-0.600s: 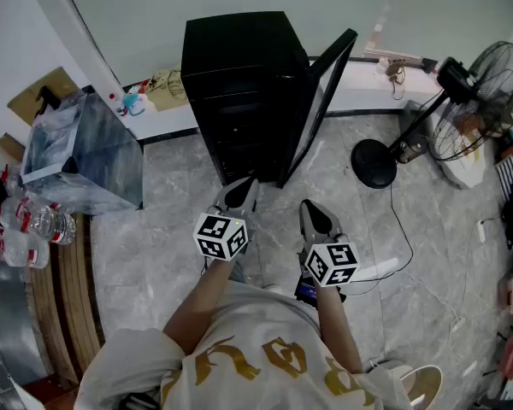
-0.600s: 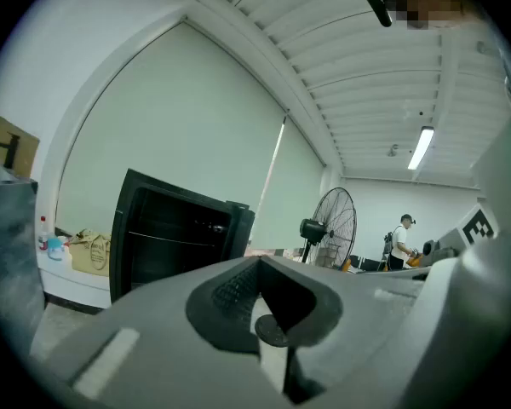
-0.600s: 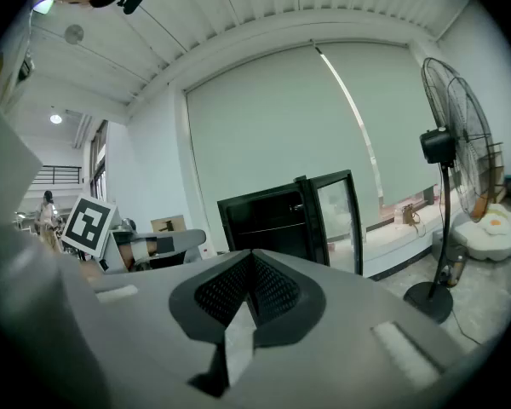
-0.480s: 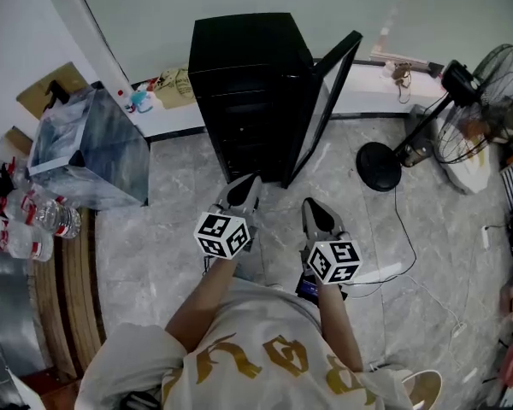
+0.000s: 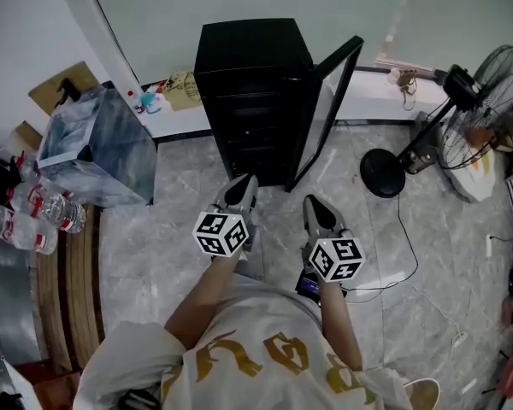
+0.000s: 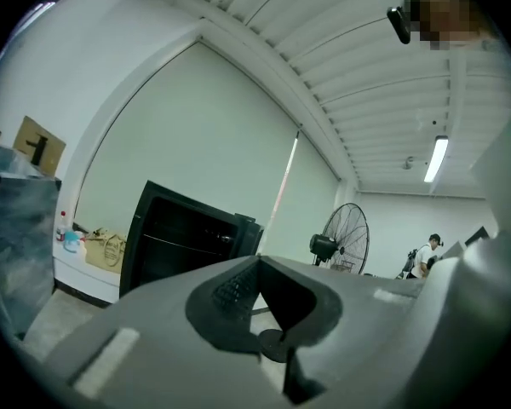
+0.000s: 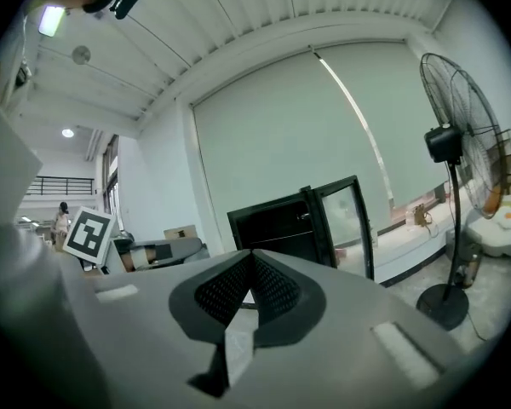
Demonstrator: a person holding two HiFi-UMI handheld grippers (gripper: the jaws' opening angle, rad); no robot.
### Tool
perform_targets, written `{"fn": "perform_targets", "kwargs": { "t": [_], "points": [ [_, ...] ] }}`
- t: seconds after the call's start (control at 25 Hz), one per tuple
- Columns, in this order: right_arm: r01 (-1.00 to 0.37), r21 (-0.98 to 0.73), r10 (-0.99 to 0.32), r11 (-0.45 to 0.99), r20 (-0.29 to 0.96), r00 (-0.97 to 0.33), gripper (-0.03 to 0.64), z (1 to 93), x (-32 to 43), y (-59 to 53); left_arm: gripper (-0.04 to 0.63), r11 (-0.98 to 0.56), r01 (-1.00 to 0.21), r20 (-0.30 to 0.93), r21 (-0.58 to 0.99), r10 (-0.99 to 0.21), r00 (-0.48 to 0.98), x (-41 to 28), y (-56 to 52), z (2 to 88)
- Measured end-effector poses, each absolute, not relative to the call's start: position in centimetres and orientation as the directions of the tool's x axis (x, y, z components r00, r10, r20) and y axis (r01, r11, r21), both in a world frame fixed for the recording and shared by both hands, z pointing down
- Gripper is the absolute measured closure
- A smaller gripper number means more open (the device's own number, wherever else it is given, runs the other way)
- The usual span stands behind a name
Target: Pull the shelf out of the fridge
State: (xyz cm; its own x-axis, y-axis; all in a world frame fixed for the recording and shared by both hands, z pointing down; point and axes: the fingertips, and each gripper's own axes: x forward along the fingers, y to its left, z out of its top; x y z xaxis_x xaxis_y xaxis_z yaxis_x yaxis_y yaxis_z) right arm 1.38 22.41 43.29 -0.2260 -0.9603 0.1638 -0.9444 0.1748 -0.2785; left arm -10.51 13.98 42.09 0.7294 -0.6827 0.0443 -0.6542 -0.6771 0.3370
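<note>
Two closed tools [image 5: 244, 181] [image 5: 312, 202] face fridge [image 5: 252, 58], shelf [image 6: 180, 242] seemingly inside.

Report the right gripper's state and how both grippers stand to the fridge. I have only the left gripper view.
Observer: The right gripper is shut, jaws tip to tip with nothing between them.
Operator: Give me the standoff from the fridge.
Observer: In the head view the left gripper and right gripper hang short of the fridge, over the floor, touching nothing.
Operator: Check the floor on the door side.
Observer: The fan's round base sits right of the open door, apart from both grippers.
</note>
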Motion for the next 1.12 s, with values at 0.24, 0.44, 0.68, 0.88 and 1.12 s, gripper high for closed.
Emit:
{"fn": "perform_targets", "kwargs": {
  "t": [0.24, 0.44, 0.68, 0.88, 1.12],
  "points": [
    [-0.949, -0.239, -0.954, 0.204, 0.169, -0.247, 0.594, 43.7, 1.1, 21.8, 0.594, -0.638, -0.667, 0.062, 0.386, -0.703, 0.709, -10.1, 12.4, 43.4],
    [-0.95, -0.245, -0.949, 0.194, 0.198, -0.245, 0.589, 45.0, 3.5, 19.4, 0.547, -0.595, -0.653, 0.07, 0.468, -0.712, 0.699, -7.8, 9.2, 45.1],
    [-0.951, -0.259, -0.937, 0.171, 0.257, -0.238, 0.577, 47.7, 6.4, 13.3, 0.492, -0.47, -0.544, 0.036, 0.695, -0.733, 0.679, -5.1, 3.1, 47.7],
    [-0.957, -0.231, -0.915, 0.173, 0.321, -0.243, 0.569, 49.2, 9.5, 6.5, 0.482, -0.402, -0.5, 0.054, 0.767, -0.736, 0.675, -1.6, -3.9, 50.7],
    [-0.963, -0.216, -0.906, 0.161, 0.355, -0.231, 0.569, 49.4, 12.8, 0.1, 0.476, -0.261, -0.385, 0.051, 0.885, -0.768, 0.638, 0.3, -10.8, 53.7]
  ]
}}
